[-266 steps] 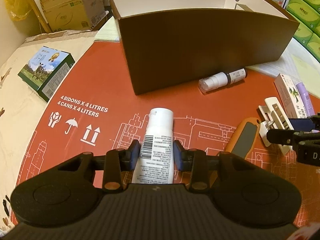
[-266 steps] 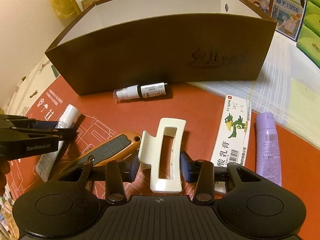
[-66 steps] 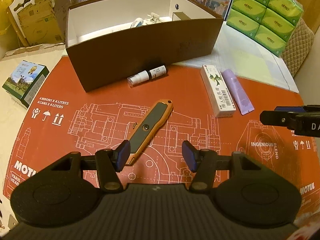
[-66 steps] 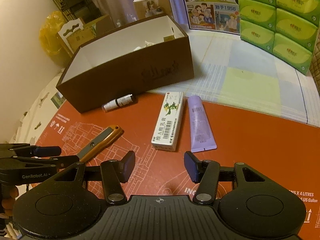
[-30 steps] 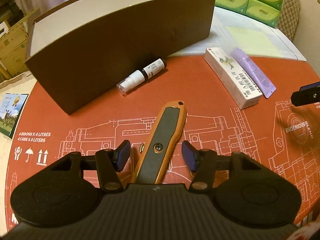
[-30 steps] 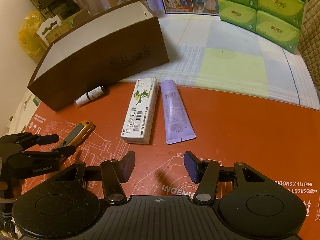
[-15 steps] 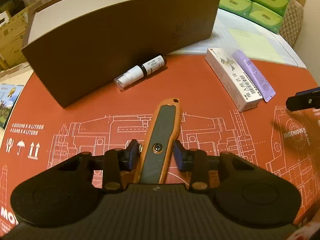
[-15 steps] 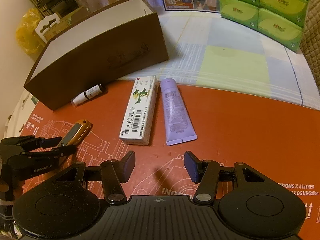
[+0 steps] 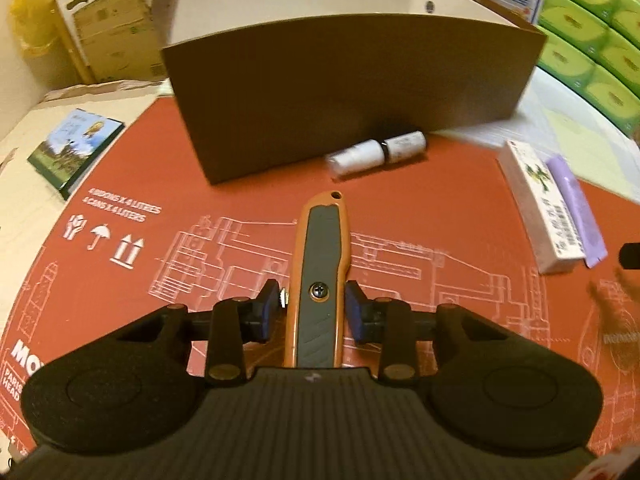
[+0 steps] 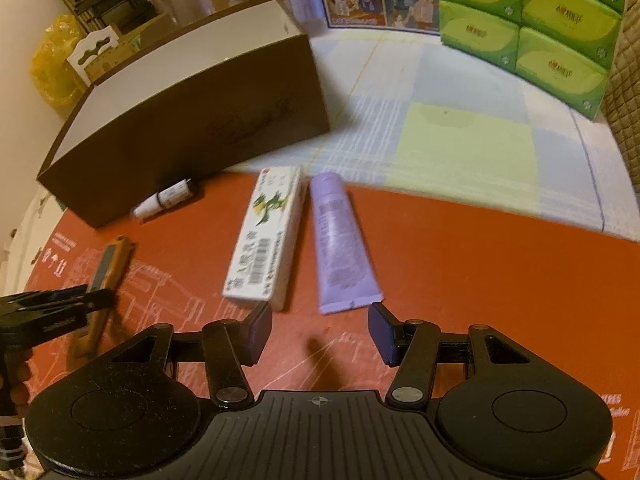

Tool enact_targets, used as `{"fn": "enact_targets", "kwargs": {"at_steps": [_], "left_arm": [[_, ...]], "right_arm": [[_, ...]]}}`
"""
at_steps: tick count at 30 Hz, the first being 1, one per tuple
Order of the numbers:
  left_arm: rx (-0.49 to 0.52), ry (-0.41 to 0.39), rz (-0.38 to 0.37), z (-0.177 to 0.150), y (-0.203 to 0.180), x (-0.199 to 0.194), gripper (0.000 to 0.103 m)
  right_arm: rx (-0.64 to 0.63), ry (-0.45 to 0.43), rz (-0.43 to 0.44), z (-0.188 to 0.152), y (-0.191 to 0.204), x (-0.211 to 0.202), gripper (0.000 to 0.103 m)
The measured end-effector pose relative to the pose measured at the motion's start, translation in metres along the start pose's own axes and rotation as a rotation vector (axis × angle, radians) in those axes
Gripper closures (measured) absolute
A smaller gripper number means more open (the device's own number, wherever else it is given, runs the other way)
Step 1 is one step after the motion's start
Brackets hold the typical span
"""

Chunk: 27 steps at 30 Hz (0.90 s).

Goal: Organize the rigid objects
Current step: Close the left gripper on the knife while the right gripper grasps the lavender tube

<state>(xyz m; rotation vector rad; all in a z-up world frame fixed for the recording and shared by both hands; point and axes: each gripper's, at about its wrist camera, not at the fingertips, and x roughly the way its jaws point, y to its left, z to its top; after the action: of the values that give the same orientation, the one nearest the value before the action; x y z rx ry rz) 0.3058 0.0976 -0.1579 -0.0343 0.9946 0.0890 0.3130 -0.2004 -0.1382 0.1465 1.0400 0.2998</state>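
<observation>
Views differ in what they offer: the left wrist camera looks straight down the orange utility knife (image 9: pixel 319 276) toward the long brown wall of the cardboard box (image 9: pixel 352 92), while the right wrist camera takes in the same box (image 10: pixel 192 128) from its corner, plus a stack of green tissue packs (image 10: pixel 552 20) and a checked cloth (image 10: pixel 460 136) that the left view only clips at its edge. A small green picture box (image 9: pixel 74 148) off the red mat (image 9: pixel 440 200) shows only from the left side.

The left gripper (image 9: pixel 316 306) has its jaws closed in on the knife's handle, blue pads against or all but against both orange flanks; the knife points at the box, tail hole forward. From the right camera the same knife (image 10: pixel 108 268) appears thin and blurred, crossed by the left gripper (image 10: pixel 56 308).

The right gripper (image 10: pixel 320 330) has its jaws wide apart and holds nothing; they hang just short of the white medicine carton (image 10: pixel 266 236) and the lilac tube (image 10: pixel 338 244), which lie side by side on the mat. A small spray bottle (image 9: pixel 376 154) lies close to the foot of the box wall.

Hidden: the box's contents from both angles. Motion blur smears the carton's print (image 9: pixel 544 200), the bottle label and the tube (image 9: pixel 576 208) in the left view.
</observation>
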Motion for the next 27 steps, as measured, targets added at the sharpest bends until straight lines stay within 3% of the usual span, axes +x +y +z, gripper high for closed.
{"fn": "enact_targets", "kwargs": {"at_steps": [7,14,23,27], "left_arm": [[-0.018,0.012,0.009,0.002,0.002,0.003,0.072],[-0.024,0.030,0.006,0.003,0.003,0.005,0.071],[-0.024,0.032,0.003,0.002,0.003,0.005,0.071],[-0.022,0.034,0.003,0.002,0.004,0.006,0.071]], "right_arm": [[-0.046,-0.019,-0.048,0.017,-0.009,0.019,0.052],[-0.120,-0.020,-0.039,0.030,-0.003,0.050,0.052],[-0.181,-0.023,-0.050,0.038,0.000,0.078,0.071],[-0.219,-0.027,-0.041,0.032,0.001,0.077,0.072]]}}
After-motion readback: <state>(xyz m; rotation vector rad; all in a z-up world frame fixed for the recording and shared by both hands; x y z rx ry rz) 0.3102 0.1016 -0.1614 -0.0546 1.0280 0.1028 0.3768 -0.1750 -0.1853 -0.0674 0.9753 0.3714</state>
